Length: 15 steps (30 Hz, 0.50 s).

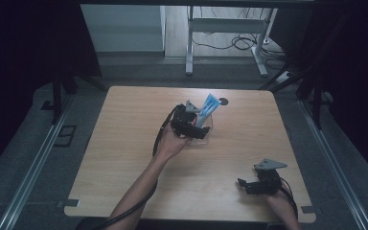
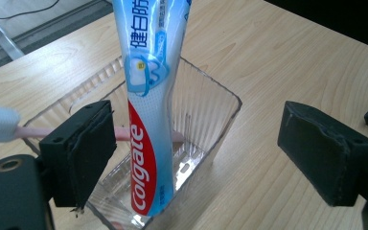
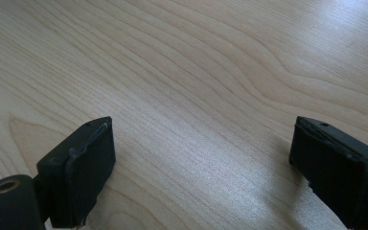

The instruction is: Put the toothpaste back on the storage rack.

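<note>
- The wooden table carries a clear ribbed plastic container, which sits a little past the table's middle, toward the far edge.
- A Colgate toothpaste tube stands in that container, its red end down near the bottom and its pale blue body rising above the rim; in the high view the tube leans up and away from the person.
- A pink toothbrush with a white head lies across the container, its handle passing behind the tube; the head sticks out past the container's wall at the left of the left gripper view.
- The left gripper is held just over the container, and the person's left hand grips it from behind.
- In the left gripper view its jaws are spread wide: one black pad hangs over the container's near wall, close beside the tube, and the other hangs over bare table outside the container. The tube stands between them, and neither pad presses it.
- The right gripper is well apart from the container, near the table's front right corner, held low over the wood with its grey three-cornered plate on top.
- In the right gripper view the right gripper's jaws are parted wide with plain wood grain between them and nothing held.
- A small dark round hole shows in the table just beyond the container.
- Beyond the table, a white metal frame stands on the floor with cables trailing around it.
</note>
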{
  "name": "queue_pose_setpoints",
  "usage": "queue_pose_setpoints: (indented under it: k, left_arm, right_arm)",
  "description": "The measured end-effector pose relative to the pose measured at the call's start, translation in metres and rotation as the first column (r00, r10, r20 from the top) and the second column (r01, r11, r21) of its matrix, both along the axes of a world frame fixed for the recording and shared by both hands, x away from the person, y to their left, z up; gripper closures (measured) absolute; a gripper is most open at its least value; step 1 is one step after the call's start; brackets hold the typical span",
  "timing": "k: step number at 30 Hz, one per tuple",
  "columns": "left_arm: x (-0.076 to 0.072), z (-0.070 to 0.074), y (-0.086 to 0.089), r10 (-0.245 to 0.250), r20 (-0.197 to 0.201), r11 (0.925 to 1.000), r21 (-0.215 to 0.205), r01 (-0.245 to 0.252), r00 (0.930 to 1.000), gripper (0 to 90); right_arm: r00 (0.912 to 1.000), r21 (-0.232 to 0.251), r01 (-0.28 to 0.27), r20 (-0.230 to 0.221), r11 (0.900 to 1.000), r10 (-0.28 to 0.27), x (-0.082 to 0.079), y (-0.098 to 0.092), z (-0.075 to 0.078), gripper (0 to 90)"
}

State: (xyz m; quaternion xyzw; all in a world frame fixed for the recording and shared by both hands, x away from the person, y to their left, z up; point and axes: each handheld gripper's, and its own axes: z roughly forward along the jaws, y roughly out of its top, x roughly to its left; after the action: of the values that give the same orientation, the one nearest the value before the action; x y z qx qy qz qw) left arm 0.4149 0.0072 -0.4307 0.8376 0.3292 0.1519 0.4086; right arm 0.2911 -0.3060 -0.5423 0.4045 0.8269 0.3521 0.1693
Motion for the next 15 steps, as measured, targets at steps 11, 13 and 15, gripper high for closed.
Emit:
queue_pose_setpoints:
  k: [11,13,15]
  left_arm:
    - [-0.011,-0.005,0.009,-0.004,0.006,0.9999,-0.010,0.004,1.0000,13.2]
    - [-0.013,-0.005,0.011,-0.005,0.007,0.9999,-0.009,0.005,1.0000,13.2]
    - [-0.015,-0.006,0.013,-0.005,0.013,1.0000,-0.008,0.005,0.9999,13.2]
  right_arm:
    - [1.0000,-0.001,-0.001,-0.001,1.000,0.001,0.000,0.000,0.000,8.6]
    - [1.0000,-0.001,-0.001,-0.001,1.000,0.001,0.000,0.000,0.000,8.5]
    - [1.0000,-0.001,-0.001,-0.001,1.000,0.001,0.000,0.000,0.000,8.6]
